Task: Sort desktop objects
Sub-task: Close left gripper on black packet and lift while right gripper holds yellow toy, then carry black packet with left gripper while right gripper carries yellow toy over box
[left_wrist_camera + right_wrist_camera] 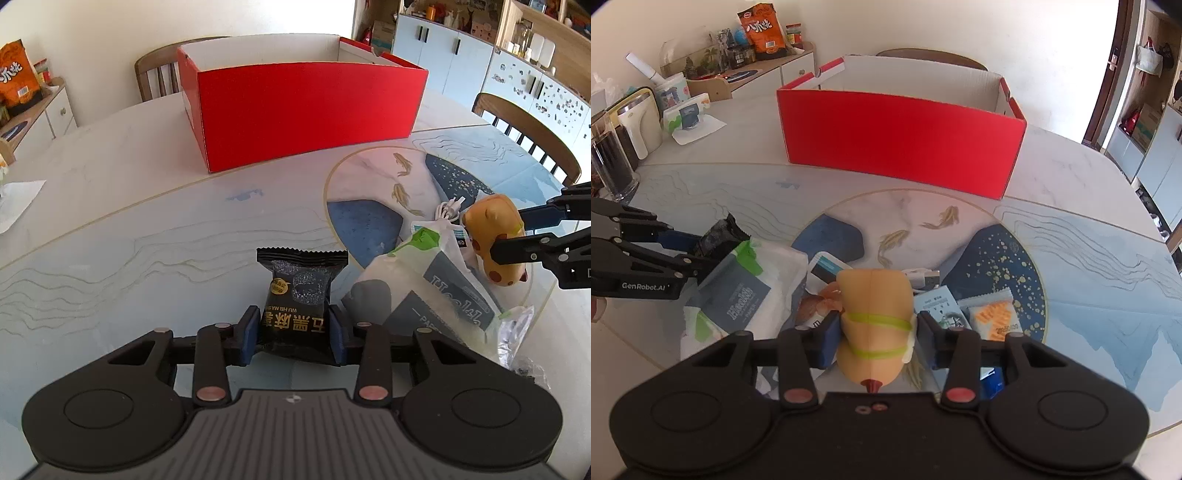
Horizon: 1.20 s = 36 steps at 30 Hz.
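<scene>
A round marble-patterned desk point(1089, 177) is carrying everything, with an open red box point(901, 147) sitting toward its far edge, white inside. Nearer the desk's middle, over a blue and gold inlaid disc, a white tissue pack point(436, 291) is lying in a loose pile of packets beside a coiled white cable point(448, 208). The right gripper point(875, 332) is reaching into that pile with its blue pads pressing both sides of a tan animal toy point(873, 317) banded with green, pinching it. The left gripper point(295, 332) is working just beside the tissue pack on the side toward the desk's near edge, its pads squeezing the lower part of a small black snack packet point(299, 295) that is standing upright between them.
</scene>
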Available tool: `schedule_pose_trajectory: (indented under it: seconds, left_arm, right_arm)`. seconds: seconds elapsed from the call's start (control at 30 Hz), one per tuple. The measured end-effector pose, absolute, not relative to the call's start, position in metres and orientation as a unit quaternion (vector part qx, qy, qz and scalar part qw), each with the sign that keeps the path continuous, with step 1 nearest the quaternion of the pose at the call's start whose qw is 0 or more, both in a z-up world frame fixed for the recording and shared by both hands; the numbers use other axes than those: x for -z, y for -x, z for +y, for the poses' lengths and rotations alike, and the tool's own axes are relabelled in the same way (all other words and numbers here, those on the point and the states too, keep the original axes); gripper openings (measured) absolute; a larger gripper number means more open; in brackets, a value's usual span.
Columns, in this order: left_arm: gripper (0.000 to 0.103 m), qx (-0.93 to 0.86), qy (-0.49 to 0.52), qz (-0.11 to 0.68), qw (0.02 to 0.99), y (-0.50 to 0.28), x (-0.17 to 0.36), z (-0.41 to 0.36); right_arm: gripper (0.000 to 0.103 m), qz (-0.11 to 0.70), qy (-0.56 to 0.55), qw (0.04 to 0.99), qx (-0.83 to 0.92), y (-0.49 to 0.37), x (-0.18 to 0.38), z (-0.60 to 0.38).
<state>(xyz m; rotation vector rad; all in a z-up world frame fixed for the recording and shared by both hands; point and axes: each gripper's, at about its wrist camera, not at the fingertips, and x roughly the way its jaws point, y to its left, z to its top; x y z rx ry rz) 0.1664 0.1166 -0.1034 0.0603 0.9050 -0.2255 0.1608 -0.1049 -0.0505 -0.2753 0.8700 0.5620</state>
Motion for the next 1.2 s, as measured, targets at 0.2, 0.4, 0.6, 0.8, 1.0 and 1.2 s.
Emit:
schedule_pose_trajectory:
  seconds: [0.2, 0.4, 0.6, 0.8, 1.0, 1.2]
  left_arm:
    - [0.036, 0.103, -0.023, 0.433, 0.895, -0.160, 0.097, 0.116]
    - [0.036, 0.097, -0.023, 0.429, 0.898, -0.151, 0.086, 0.114]
    - [0.036, 0.091, -0.018, 0.423, 0.901, -0.144, 0.068, 0.110]
    - [0.036, 0.094, -0.014, 0.416, 0.904, -0.140, 0.047, 0.104]
    - [0.036, 0.104, -0.008, 0.406, 0.908, -0.144, 0.022, 0.094]
    - [0.036, 0.112, -0.003, 0.385, 0.916, -0.152, -0.004, 0.089]
  right_arm:
    - [0.042, 0.410, 0.127, 0.863, -0.266, -0.159, 0.045, -0.106]
    - [0.042, 0.405, 0.118, 0.867, -0.266, -0.157, 0.037, -0.110]
    - [0.042, 0.403, 0.105, 0.869, -0.266, -0.155, 0.028, -0.113]
    - [0.041, 0.397, 0.089, 0.872, -0.273, -0.153, 0.014, -0.115]
    - [0.041, 0.388, 0.087, 0.874, -0.279, -0.153, -0.003, -0.114]
    - [0.041, 0.364, 0.073, 0.882, -0.289, -0.162, -0.029, -0.116]
